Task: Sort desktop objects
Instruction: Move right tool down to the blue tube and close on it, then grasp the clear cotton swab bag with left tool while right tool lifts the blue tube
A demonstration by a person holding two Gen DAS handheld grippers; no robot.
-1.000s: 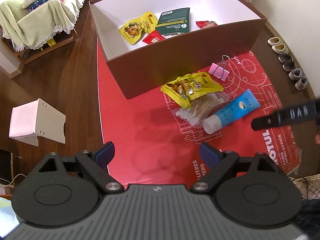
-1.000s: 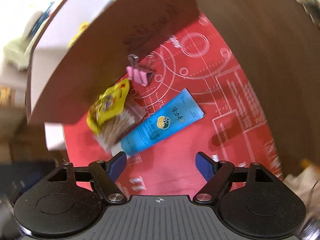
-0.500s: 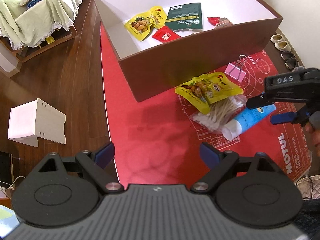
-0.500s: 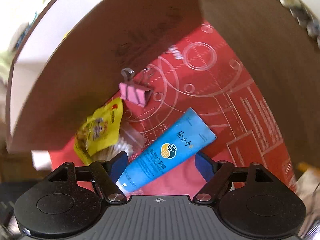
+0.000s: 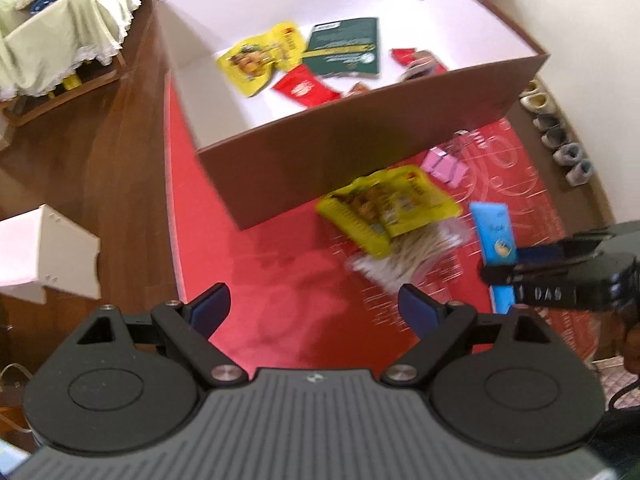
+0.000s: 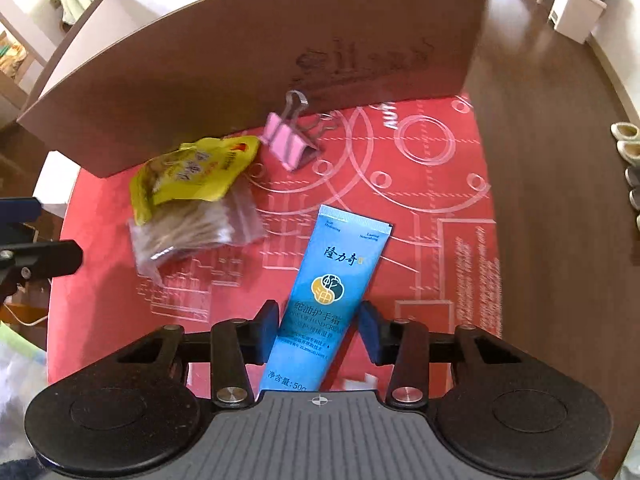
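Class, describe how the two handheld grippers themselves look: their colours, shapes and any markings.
Both match. The left gripper and right gripper each have a grey ribbed body, two round black discs, black linkage arms with silver screws, and blue finger pads. Seen from the left wrist view, the right gripper bears white lettering, apparently "DAS". No sleeves or gripper cables are clearly visible.

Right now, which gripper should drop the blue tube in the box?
Right. The right gripper already straddles the blue tube, fingers at both its sides. The left gripper hangs open over bare red mat, holding nothing, farther from the tube.
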